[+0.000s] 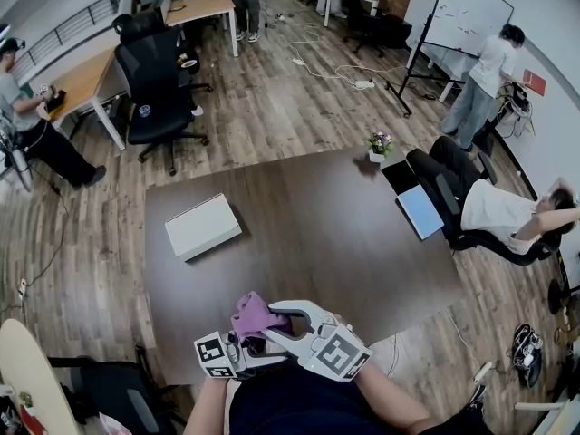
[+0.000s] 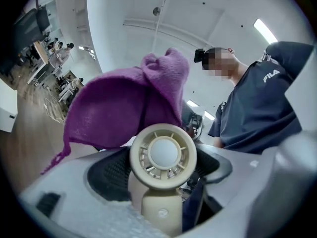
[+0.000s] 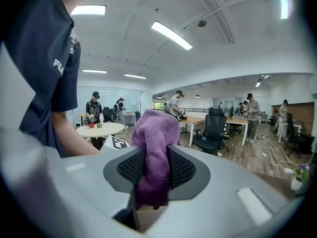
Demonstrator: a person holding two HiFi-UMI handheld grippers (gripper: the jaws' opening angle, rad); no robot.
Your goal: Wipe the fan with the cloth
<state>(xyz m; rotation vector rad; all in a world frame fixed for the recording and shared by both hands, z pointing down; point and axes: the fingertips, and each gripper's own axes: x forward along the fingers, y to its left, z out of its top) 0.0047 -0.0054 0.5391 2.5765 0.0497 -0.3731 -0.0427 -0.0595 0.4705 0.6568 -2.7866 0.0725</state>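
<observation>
Wood flooring runs through an open office with black swivel chairs and people working at light desks. Nearest the camera stands a dark brown desk [image 1: 362, 243]. It carries a flat white box [image 1: 202, 227] toward its left side and a small flower pot [image 1: 379, 145] at its far right corner.

Both tongs are raised close together over the near edge of that desk, just in front of the person's dark shirt. The left tongs [image 2: 162, 175] are closed on a small beige fan [image 2: 163, 152]. Their black ribbed pads sit on either side of its stem. Its round head stands upright between them, with the slotted grille and pale hub facing the camera.

The right tongs [image 3: 156, 168] are clamped on a purple cloth [image 3: 156, 133]. The fabric is pinched into a narrow band between the two pads. A bunched lump rises above them and a short tail hangs below.

In the left gripper view the cloth spreads as a wide purple mass directly behind and above the fan's head, hiding much of the room. It looks pressed against the far side of the head, though the contact itself is hidden by the fan.

From the head view the cloth shows as a purple bundle between the two marker cubes. The fan cannot be picked out there.
</observation>
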